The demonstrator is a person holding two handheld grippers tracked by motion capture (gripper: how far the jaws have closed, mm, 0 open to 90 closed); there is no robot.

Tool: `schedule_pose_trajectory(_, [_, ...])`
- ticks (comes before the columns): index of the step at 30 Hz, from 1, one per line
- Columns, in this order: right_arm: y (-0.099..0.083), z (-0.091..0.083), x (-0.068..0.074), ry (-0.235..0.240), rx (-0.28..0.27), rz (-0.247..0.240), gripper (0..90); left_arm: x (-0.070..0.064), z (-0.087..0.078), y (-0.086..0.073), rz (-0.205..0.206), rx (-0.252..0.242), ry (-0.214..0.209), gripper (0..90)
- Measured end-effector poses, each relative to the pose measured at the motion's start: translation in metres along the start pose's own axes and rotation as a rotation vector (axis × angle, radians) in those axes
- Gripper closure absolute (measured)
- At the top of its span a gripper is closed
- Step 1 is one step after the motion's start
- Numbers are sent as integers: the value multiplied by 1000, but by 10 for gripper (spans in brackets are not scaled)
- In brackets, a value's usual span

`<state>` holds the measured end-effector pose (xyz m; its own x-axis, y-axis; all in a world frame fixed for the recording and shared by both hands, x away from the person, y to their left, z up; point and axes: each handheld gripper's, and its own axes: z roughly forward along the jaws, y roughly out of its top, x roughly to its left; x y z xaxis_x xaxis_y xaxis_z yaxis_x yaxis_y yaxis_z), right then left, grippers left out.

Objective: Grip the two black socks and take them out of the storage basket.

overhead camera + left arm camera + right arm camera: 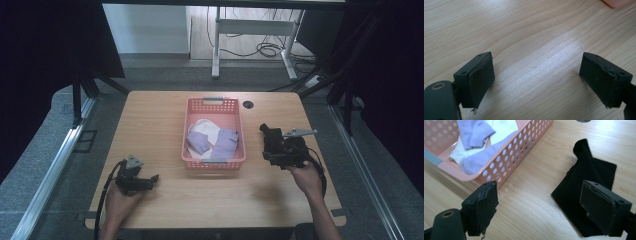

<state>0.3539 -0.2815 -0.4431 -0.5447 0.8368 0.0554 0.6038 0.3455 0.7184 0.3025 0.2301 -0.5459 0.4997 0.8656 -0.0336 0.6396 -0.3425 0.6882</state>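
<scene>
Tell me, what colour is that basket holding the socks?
Pink basket, clearest in the right gripper view.

Left gripper [536, 82]: I see its jaws spread wide at lower left and lower right, nothing between them. Beneath, bare wooden table [524, 32]. Pink basket [616, 2] corner at upper right frame edge.

- We see a light wooden table [150, 120] with rounded corners and a dark round cable port [248, 104] near its far edge.
- We see grey carpeted floor [40, 165] around it, with metal rails [50, 165] running along both sides.
- We note dark curtains [45, 45] hanging at left and right.
- Beyond the table we see a white desk frame [250, 30] standing on pale wooden flooring, with black cables [267, 49] lying beneath it.
- We see a white wall panel [145, 27] at the back left.
</scene>
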Motion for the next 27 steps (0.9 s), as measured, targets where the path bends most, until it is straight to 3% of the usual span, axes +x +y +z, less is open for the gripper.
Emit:
schedule_pose_trajectory(11, [-18, 13, 10, 32, 7, -14, 144, 0, 0, 0, 0, 0, 0, 126])
schedule_pose_trajectory(27, [-43, 43, 20, 65, 60, -11, 138, 0, 0, 0, -1, 0, 0, 127])
